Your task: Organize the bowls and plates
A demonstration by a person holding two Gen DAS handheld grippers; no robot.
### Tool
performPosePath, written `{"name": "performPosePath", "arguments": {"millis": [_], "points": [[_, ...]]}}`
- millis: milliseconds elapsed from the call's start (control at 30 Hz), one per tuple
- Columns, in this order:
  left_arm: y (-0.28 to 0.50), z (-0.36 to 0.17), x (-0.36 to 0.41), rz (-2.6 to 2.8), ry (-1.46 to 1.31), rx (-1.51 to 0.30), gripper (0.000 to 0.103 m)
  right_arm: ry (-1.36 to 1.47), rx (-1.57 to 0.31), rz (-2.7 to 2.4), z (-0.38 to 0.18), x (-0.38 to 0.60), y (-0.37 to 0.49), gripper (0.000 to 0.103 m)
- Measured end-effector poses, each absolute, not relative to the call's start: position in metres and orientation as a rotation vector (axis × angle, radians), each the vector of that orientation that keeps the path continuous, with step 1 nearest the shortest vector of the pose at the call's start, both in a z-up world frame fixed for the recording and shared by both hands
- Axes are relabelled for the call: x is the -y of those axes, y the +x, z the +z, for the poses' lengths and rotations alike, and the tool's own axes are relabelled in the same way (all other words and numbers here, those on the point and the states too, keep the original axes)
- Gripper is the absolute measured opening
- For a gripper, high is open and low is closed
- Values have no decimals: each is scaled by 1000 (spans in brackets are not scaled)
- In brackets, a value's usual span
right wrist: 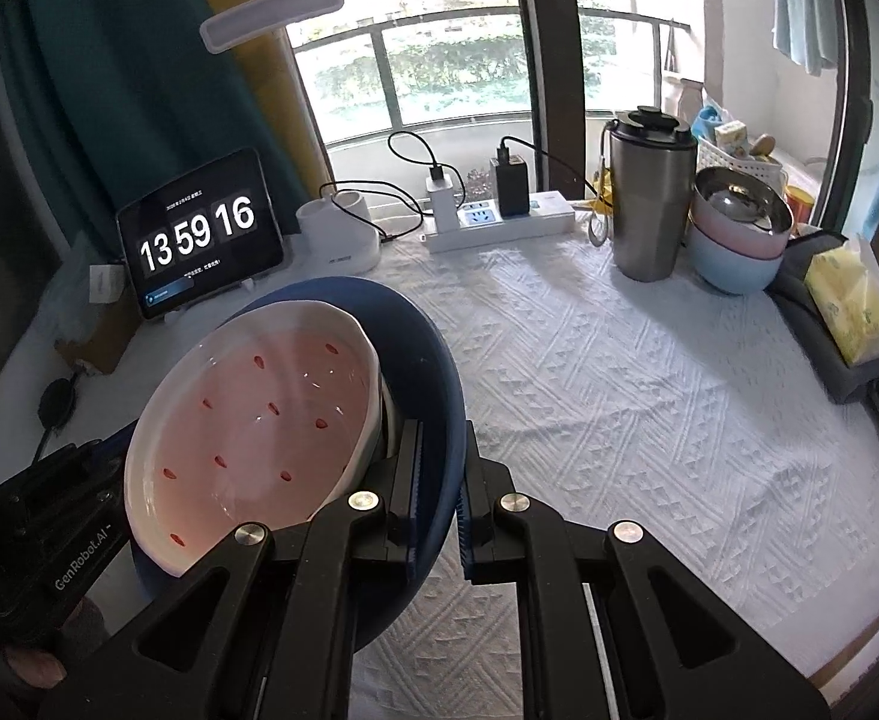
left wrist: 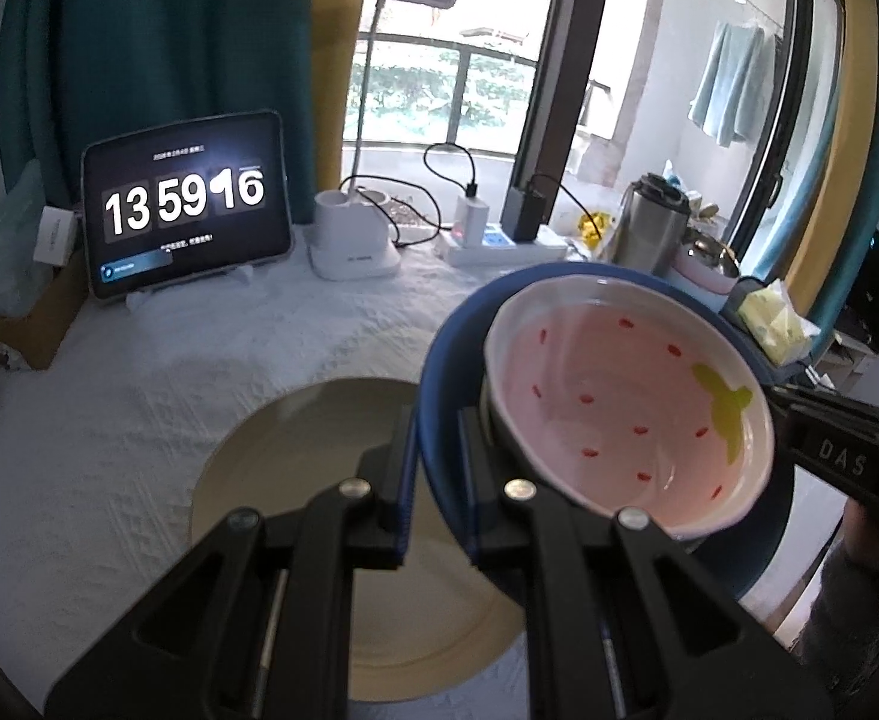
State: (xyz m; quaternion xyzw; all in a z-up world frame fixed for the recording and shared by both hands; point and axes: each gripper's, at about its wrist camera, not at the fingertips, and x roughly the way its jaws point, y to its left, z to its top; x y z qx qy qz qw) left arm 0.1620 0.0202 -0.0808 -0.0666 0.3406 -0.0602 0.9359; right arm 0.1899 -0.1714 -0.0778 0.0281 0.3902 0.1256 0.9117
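A blue bowl point(left wrist: 439, 360) point(right wrist: 421, 360) is held in the air with a pink strawberry-pattern bowl point(left wrist: 625, 396) point(right wrist: 259, 414) nested inside it. My left gripper point(left wrist: 436, 474) is shut on the blue bowl's left rim. My right gripper point(right wrist: 439, 480) is shut on its right rim. A cream plate point(left wrist: 319, 462) lies on the white cloth below the bowls, seen in the left wrist view. The right gripper's body point(left wrist: 841, 450) shows at the right of that view; the left one's body point(right wrist: 49, 516) shows at the left of the right wrist view.
At the back stand a tablet clock point(left wrist: 187, 210) point(right wrist: 199, 234), a white desk lamp point(left wrist: 355, 240), a power strip point(right wrist: 499, 219), a steel tumbler point(right wrist: 649, 198), stacked pink and blue bowls point(right wrist: 739, 240) and a tissue pack point(right wrist: 853, 300). The white tablecloth point(right wrist: 649, 420) spreads to the right.
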Motion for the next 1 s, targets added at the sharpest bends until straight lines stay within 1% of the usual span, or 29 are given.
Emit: {"name": "performPosePath", "arguments": {"millis": [400,1000], "points": [[158,-69,-46,-92,-161,-654,11,42,-779,294,-62,148,194,11],[154,-91,-110,10,-208,-706,11,12,-847,397,-89,83,210,11]]}}
